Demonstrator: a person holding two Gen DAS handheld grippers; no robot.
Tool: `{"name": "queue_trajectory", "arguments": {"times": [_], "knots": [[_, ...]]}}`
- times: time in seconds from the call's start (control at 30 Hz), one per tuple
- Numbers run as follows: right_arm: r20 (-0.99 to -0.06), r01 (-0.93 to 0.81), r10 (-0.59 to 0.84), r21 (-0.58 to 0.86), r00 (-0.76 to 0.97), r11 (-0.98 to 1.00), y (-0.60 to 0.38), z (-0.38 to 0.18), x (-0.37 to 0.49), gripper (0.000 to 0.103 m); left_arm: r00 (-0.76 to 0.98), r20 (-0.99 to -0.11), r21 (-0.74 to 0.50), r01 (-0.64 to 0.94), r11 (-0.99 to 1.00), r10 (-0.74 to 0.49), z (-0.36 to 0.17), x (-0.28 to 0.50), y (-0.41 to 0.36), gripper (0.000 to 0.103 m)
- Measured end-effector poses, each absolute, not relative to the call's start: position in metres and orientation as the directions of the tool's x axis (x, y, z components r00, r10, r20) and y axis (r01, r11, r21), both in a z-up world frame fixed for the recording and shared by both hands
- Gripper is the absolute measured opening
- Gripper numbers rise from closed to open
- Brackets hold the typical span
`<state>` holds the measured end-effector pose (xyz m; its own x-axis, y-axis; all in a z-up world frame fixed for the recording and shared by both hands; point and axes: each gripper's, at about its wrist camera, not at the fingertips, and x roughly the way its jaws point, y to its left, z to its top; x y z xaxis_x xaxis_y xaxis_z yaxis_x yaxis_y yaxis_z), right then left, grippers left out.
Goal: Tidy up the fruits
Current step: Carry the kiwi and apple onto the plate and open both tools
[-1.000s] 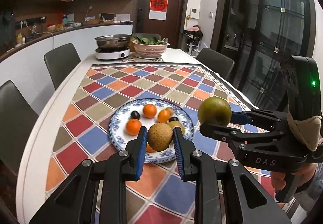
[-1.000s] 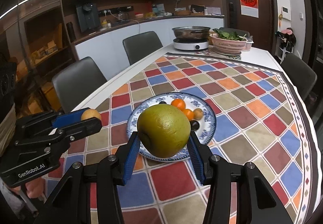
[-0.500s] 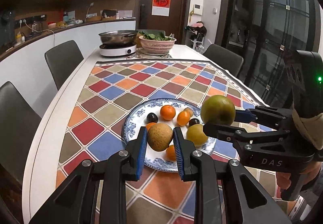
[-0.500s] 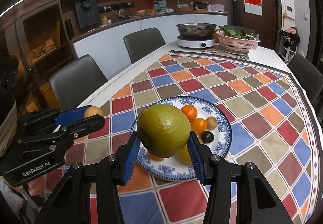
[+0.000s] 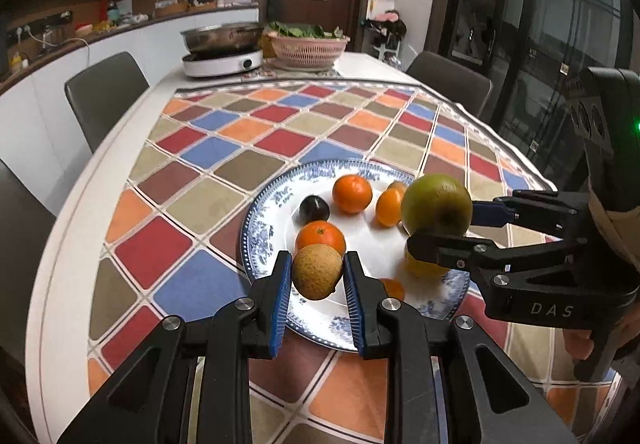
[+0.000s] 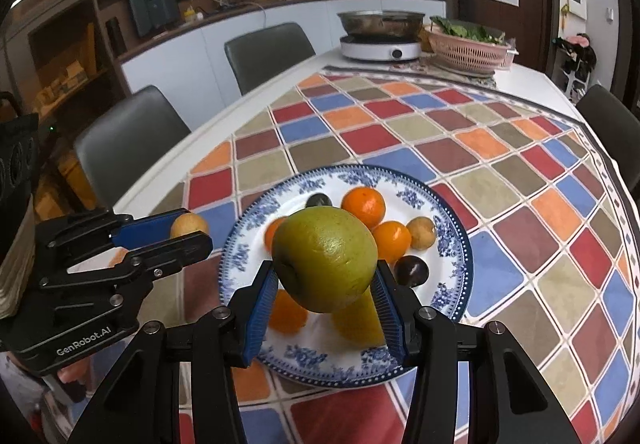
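My left gripper [image 5: 316, 280] is shut on a small brown round fruit [image 5: 317, 271] and holds it above the near rim of a blue-and-white plate [image 5: 264, 228]. My right gripper [image 6: 326, 284] is shut on a large green pear [image 6: 325, 258] and holds it above the same plate [image 6: 452, 244]. The pear also shows in the left wrist view [image 5: 436, 204], and the brown fruit shows in the right wrist view [image 6: 189, 225]. On the plate lie several oranges [image 5: 352, 193], a dark plum [image 5: 315, 208] and a yellow fruit [image 6: 356, 320].
The plate sits on a checkered tablecloth [image 5: 224, 148]. A pan on a hotplate [image 5: 222, 52] and a pink basket of greens [image 5: 308, 46] stand at the table's far end. Grey chairs [image 5: 106, 92] line both sides of the table.
Both grippers have moved forward and lower over the plate, each still holding its fruit. The plate now looks larger and closer in both views.
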<state>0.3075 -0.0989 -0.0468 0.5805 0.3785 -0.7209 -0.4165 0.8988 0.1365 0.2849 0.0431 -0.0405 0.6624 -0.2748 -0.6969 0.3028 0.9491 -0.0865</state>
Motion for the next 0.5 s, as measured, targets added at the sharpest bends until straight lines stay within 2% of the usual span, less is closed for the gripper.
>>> {"name": "queue_trajectory", "arguments": {"times": [0.4, 0.47, 0.5], "knots": [[-0.765, -0.414, 0.333, 0.096, 0.551, 0.905, -0.089, -0.066, 0.331, 0.049, 0.562, -0.765, -0.131, 0.345, 0.929, -0.316, -0.073, 0.306, 0.036, 0.026], [-0.761, -0.413, 0.332, 0.093, 0.558, 0.906, -0.088, -0.065, 0.331, 0.049, 0.553, -0.770, -0.137, 0.342, 0.930, -0.317, -0.074, 0.307, 0.036, 0.031], [-0.756, -0.411, 0.333, 0.093, 0.563, 0.907, -0.089, -0.064, 0.331, 0.049, 0.555, -0.767, -0.142, 0.342, 0.929, -0.321, -0.074, 0.307, 0.037, 0.036]]}}
